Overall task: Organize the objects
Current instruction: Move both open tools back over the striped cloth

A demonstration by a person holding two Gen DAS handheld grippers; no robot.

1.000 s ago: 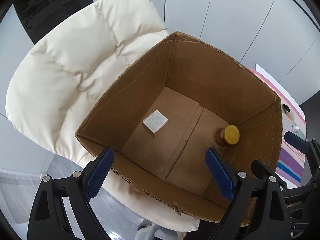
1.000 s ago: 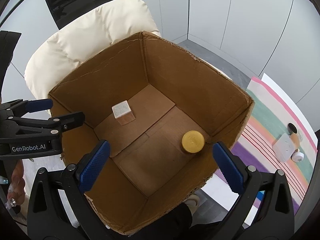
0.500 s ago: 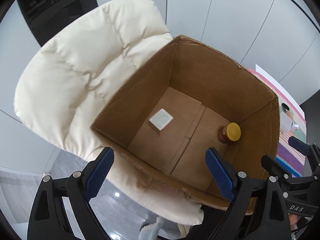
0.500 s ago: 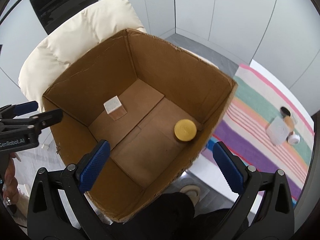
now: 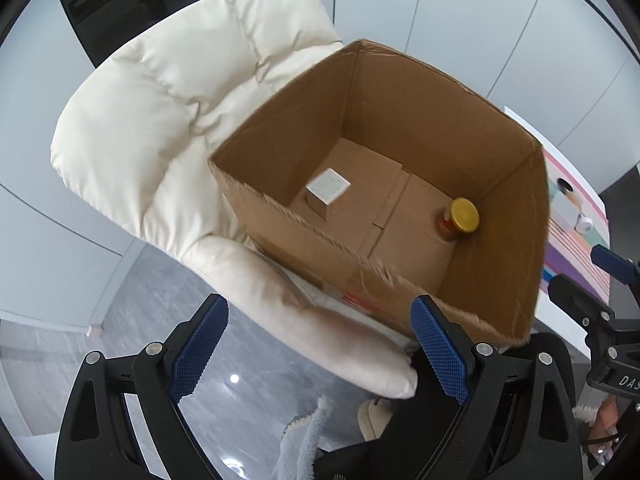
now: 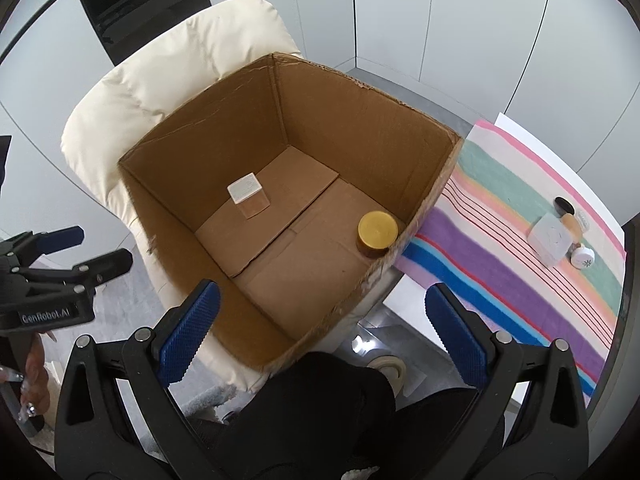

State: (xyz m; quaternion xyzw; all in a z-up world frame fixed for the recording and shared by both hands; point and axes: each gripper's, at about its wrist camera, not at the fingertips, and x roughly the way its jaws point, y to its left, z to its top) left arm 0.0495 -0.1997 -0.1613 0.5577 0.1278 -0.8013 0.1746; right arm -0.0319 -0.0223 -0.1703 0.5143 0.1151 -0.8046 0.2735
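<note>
Both tongs, left tongs point(image 5: 318, 350) and right tongs point(image 6: 320, 330), hang released and empty, and both have drawn back from over the cardboard box point(image 6: 404, 148) on the cream chair point(image 5: 160, 120), so its near rim now sits farther off. That suggests a drop-off is finished and a fetch comes next. Inside stand a small white carton point(image 6: 245, 191) and a yellow-lidded jar point(image 6: 377, 233), well apart. More items point(image 6: 560, 236) wait on the striped cloth point(image 6: 500, 232), too small to identify; the worktop beneath is mostly hidden.
</note>
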